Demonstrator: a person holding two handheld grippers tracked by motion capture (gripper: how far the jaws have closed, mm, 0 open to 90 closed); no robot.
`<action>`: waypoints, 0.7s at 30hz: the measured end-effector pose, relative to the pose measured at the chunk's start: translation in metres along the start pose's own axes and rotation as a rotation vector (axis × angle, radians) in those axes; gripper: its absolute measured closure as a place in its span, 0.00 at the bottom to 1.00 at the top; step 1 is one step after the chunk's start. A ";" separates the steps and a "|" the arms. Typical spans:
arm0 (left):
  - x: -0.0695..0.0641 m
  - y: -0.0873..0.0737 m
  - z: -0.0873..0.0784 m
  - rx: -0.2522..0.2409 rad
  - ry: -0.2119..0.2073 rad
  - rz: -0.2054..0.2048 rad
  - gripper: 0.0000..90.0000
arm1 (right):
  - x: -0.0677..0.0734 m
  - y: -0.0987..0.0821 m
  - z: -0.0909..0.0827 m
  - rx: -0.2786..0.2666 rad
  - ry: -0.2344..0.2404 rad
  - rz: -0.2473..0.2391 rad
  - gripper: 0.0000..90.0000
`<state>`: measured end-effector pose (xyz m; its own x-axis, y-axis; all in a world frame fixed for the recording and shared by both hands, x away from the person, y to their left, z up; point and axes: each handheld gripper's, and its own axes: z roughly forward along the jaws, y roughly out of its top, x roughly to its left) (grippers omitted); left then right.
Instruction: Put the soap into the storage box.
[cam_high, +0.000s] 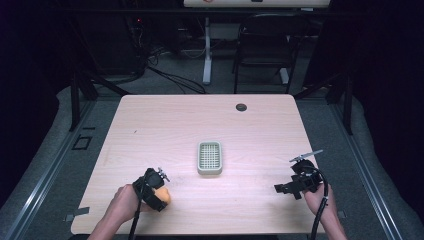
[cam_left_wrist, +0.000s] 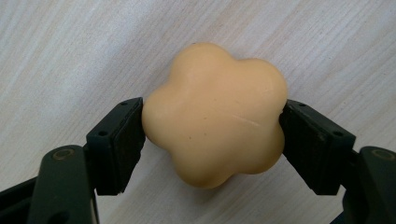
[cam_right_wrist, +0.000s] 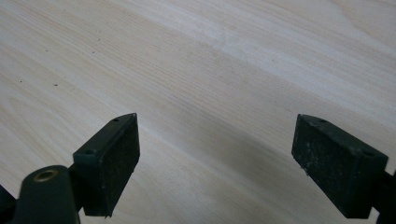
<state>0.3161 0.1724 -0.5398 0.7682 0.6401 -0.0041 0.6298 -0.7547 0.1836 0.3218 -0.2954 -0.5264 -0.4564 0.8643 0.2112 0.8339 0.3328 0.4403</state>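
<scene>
Clearance along the near edge of the table (cam_high: 150, 112) was small: the left gripper (cam_high: 159, 196) worked just inside that edge, at the near left. Its jaws were closed on the flower-shaped soap (cam_left_wrist: 215, 115), a peach-coloured lobed bar, with one pad pressed against each side. The soap rested on the wood between the pads. The right gripper (cam_high: 285, 188) sat near the right edge, well apart from the soap, its jaws spread wide over bare wood with nothing between them. Farther in, the soap dish (cam_high: 209, 157) stood at mid-table, with open surface all around it. Beyond it, a dark grommet (cam_high: 241, 107) lay near the far edge.
</scene>
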 end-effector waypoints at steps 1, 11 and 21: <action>0.000 0.000 0.000 0.003 0.000 0.000 0.28 | 0.000 0.000 0.000 0.000 0.000 0.000 0.17; 0.001 -0.001 0.000 -0.004 -0.003 0.002 0.29 | 0.001 0.000 -0.001 -0.001 -0.002 -0.009 0.17; -0.001 -0.001 -0.001 -0.020 -0.016 0.011 0.29 | 0.002 0.001 -0.001 -0.003 0.002 -0.011 0.17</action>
<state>0.3146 0.1732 -0.5390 0.7771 0.6291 -0.0180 0.6189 -0.7588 0.2031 0.3212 -0.2936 -0.5247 -0.4663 0.8598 0.2083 0.8279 0.3412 0.4451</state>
